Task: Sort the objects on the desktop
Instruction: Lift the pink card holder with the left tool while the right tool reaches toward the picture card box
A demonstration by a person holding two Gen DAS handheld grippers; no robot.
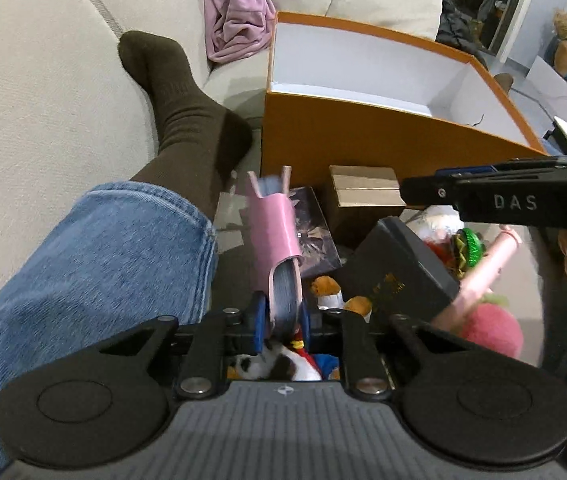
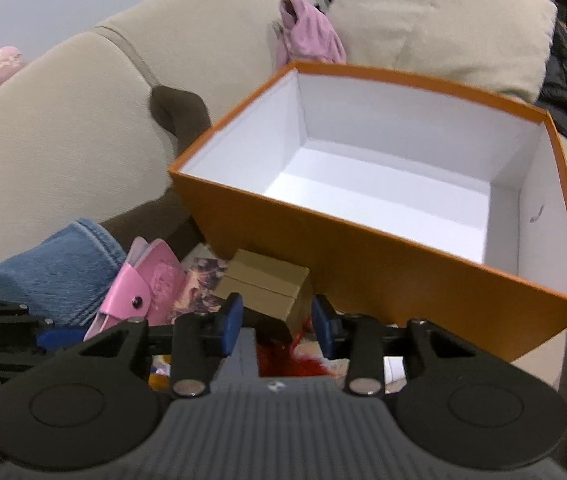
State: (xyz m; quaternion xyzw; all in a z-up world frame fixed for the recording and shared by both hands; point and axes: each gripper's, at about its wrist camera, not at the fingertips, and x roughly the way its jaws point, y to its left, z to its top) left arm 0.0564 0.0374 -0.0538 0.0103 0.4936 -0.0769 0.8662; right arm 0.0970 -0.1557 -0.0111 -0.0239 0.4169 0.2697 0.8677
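Observation:
My left gripper [image 1: 281,320] is shut on a pink notebook [image 1: 273,232] with grey page edges, held upright above the pile; it also shows in the right wrist view [image 2: 139,288]. An orange box [image 1: 383,136] with a white inside stands open behind it and fills the right wrist view [image 2: 383,256]. My right gripper [image 2: 277,316] is open, its blue pads on either side of a small brown cardboard box [image 2: 267,280], not closed on it. That box also shows in the left wrist view [image 1: 363,188]. The right gripper's body crosses the left wrist view [image 1: 503,196].
A person's jeans leg [image 1: 95,264] and dark sock [image 1: 187,108] lie at left on a beige sofa [image 1: 43,100]. A dark book [image 1: 399,276], a pink tube [image 1: 483,276], plush toys [image 1: 487,328] and a pink cloth [image 1: 235,12] lie around.

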